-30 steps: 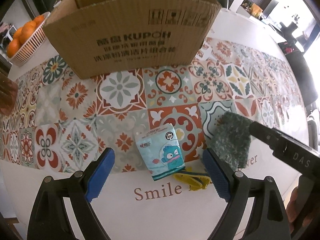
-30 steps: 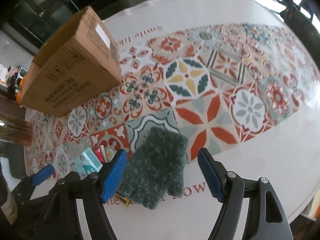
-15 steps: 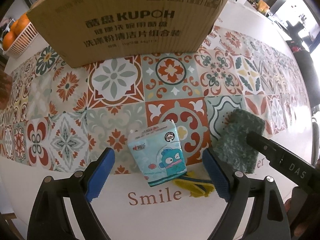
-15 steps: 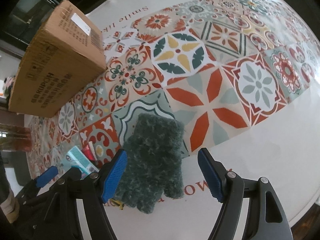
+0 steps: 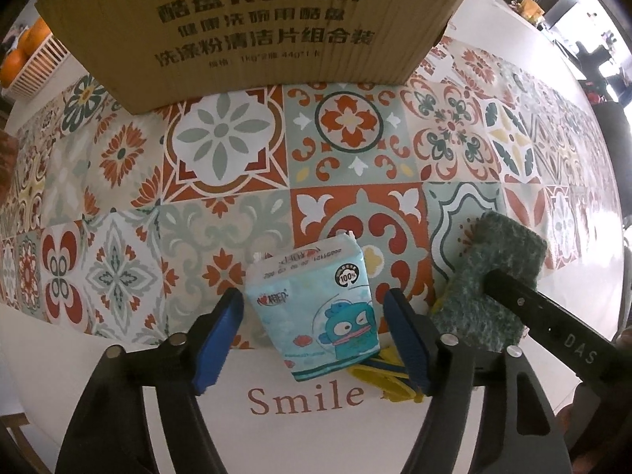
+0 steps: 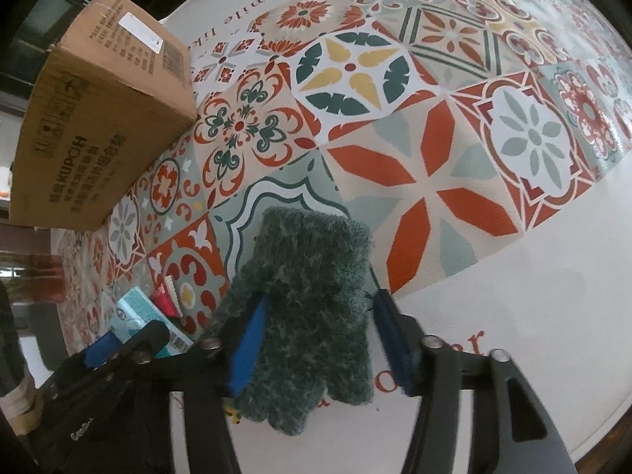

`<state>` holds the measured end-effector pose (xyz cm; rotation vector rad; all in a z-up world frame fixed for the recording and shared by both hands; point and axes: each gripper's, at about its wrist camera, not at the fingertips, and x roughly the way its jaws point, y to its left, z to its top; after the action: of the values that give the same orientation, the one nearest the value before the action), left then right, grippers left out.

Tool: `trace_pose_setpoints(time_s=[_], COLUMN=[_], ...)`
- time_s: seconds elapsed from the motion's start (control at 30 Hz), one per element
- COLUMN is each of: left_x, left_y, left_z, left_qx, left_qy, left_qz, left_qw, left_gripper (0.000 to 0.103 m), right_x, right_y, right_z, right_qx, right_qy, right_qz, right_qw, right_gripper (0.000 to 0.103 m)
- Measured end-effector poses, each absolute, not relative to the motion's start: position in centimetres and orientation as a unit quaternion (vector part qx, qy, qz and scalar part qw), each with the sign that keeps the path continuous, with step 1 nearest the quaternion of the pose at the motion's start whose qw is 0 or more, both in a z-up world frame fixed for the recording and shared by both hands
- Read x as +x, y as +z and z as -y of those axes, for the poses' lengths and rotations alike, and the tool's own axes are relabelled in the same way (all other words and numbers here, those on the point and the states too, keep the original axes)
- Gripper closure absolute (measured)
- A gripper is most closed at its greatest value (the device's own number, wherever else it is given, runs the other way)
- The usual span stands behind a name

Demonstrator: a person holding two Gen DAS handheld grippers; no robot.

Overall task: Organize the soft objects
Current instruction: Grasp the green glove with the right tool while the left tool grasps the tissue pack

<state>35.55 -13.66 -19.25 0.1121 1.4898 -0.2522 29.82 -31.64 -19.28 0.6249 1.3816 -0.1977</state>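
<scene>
A light-blue tissue pack [image 5: 316, 308] with a cartoon face lies on the tiled tablecloth [image 5: 221, 150]. My left gripper [image 5: 312, 335] points down over it. Its jaws are closing, with the pack between the blue pads and narrow gaps on both sides. A fuzzy dark-green glove [image 6: 308, 296] lies to the pack's right. My right gripper [image 6: 316, 339] straddles the glove with its jaws closing. One of its fingers [image 6: 245, 347] brushes the fuzz and the other stands just clear. In the left wrist view the glove [image 5: 493, 260] lies under a black finger [image 5: 525, 304] of the right gripper.
A big brown cardboard box [image 5: 252, 31] stands just behind the pack, top out of view. A yellow item [image 5: 379, 379] lies partly under the pack and a small red packet [image 6: 166, 300] beside it. A basket of oranges [image 5: 27, 59] sits far left. The white table border runs close below.
Both grippers have sunk toward the table, so pack, glove and box loom larger. Both pairs of jaws have narrowed around the pack and the glove.
</scene>
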Motion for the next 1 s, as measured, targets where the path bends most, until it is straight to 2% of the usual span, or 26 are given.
trace_pose_setpoints(time_s=[0.13,0.27,0.4,1.0], left_x=[35.5,35.2,34.8,33.2], left_y=[-19.9,-20.2,-20.0,-14.5], left_z=[13.6,14.1,13.9,12.5], left_qx=[0.051,0.053,0.050,0.039], left_qy=[-0.120,-0.124,-0.131,-0.168], left_qz=[-0.678,-0.675,-0.673,-0.633], left_qw=[0.723,0.725,0.726,0.755], left_gripper=[0.042,0.043,0.044,0.045], right_x=[29.7,29.4,29.1,28.1], right_y=[-19.5,-18.8,-17.9,-13.2], right_z=[31.5,31.2,30.9,29.7], right_qx=[0.289,0.279,0.278,0.266], right_qy=[-0.081,-0.083,-0.079,-0.060], right_qz=[-0.622,-0.613,-0.603,-0.548], right_qw=[0.723,0.735,0.743,0.791], right_gripper=[0.067,0.078,0.085,0.089])
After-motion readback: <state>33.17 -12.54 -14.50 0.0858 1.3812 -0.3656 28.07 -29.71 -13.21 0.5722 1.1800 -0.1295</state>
